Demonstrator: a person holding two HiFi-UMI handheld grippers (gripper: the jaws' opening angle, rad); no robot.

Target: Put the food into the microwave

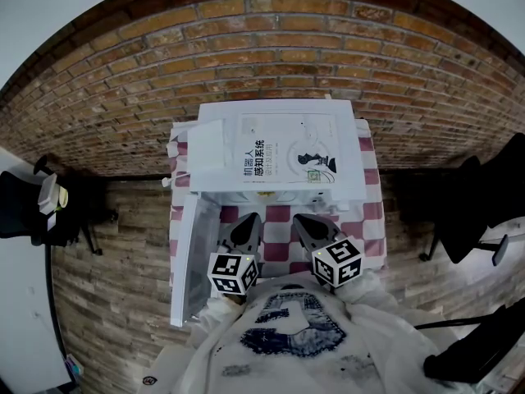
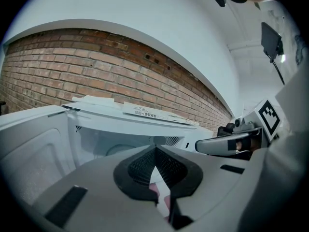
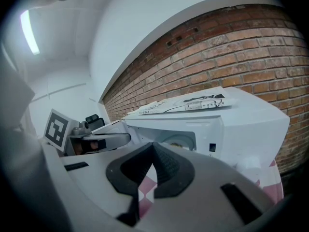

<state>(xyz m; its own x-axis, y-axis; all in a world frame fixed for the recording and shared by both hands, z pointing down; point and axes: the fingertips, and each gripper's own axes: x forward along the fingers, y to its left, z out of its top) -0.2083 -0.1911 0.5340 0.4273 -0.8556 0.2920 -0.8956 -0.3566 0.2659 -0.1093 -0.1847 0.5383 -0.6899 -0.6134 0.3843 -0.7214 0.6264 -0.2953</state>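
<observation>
A white microwave [image 1: 349,156] stands on the checked table with its door [image 1: 187,261] swung open to the left. In the right gripper view its cavity holds a round white plate [image 3: 177,140]; I cannot make out what is on it. My left gripper [image 1: 248,222] and right gripper [image 1: 306,222] hover side by side in front of the opening, close to my chest. Both are shut with nothing between the fingers. In their own views the left gripper [image 2: 154,149] and right gripper [image 3: 153,146] show their pads meeting at the tips.
A white book [image 1: 287,150] lies flat on top of the microwave. The pink-and-white checked cloth [image 1: 279,238] covers the small table. A brick wall stands behind. Black chairs [image 1: 472,208] stand right, and another chair [image 1: 25,208] stands left.
</observation>
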